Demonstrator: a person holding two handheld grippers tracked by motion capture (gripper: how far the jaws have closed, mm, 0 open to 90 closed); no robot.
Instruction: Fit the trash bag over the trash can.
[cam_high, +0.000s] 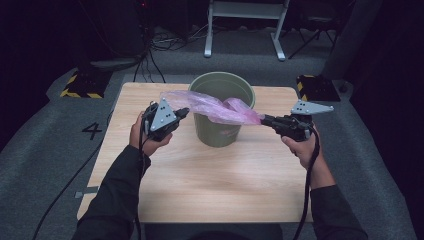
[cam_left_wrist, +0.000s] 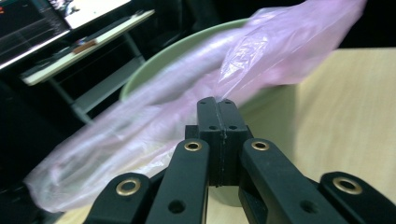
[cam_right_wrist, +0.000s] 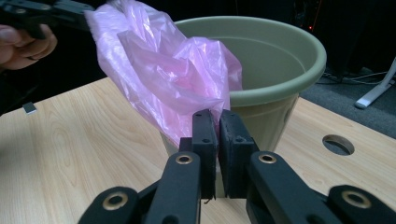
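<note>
Here, a light wooden table (cam_high: 210, 175) is carrying a green plastic bucket (cam_high: 220, 131) near its far edge, and a pink plastic bag (cam_high: 220, 107) is stretching across the bucket's front rim — held taut between two grippers. The left gripper (cam_high: 183, 112) is clamping the bag's left end, its jaws pressed together on the film; the right gripper (cam_high: 264, 120) is pinching the right end likewise.
</note>
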